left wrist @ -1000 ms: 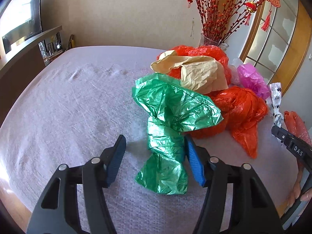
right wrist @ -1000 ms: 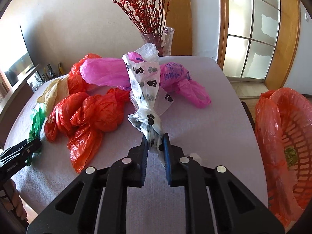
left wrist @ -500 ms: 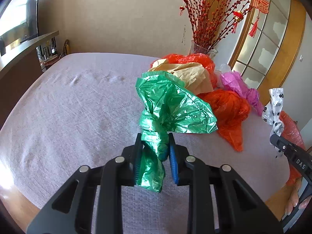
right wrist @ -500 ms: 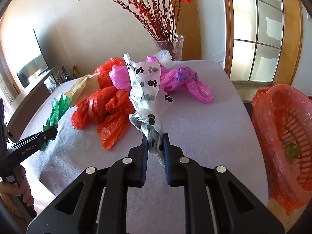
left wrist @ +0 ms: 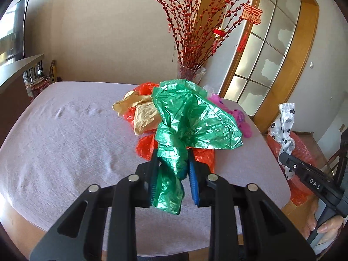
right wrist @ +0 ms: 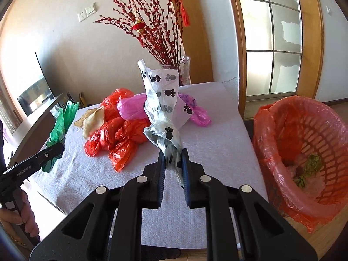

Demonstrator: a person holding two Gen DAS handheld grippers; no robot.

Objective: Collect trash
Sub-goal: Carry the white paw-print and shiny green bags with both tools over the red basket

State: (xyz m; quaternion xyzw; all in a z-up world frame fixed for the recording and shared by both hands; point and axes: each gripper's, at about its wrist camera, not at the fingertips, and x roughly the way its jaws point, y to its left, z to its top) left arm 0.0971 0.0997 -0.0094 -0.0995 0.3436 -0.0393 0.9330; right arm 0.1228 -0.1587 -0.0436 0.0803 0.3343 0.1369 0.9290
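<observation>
My left gripper [left wrist: 173, 165] is shut on a crumpled green plastic bag [left wrist: 191, 117] and holds it lifted above the table [left wrist: 65, 143]. My right gripper [right wrist: 173, 163] is shut on a white bag with black paw prints [right wrist: 162, 100], held above the table's right part. The green bag also shows at the left of the right wrist view [right wrist: 61, 126]. The paw-print bag shows at the right of the left wrist view [left wrist: 285, 128]. Red bags [right wrist: 117, 134], pink bags [right wrist: 134, 108] and a tan bag [right wrist: 93, 121] lie on the table.
An orange basket lined with a red bag [right wrist: 304, 152] stands on the floor right of the table, with scraps inside. A glass vase of red branches [right wrist: 180, 71] stands at the table's far edge. A TV and shelf [right wrist: 34, 100] are at left.
Both grippers have risen, lifting their bags higher off the table. The left gripper closed on the green bag a second ago. The right gripper has swung toward the basket.
</observation>
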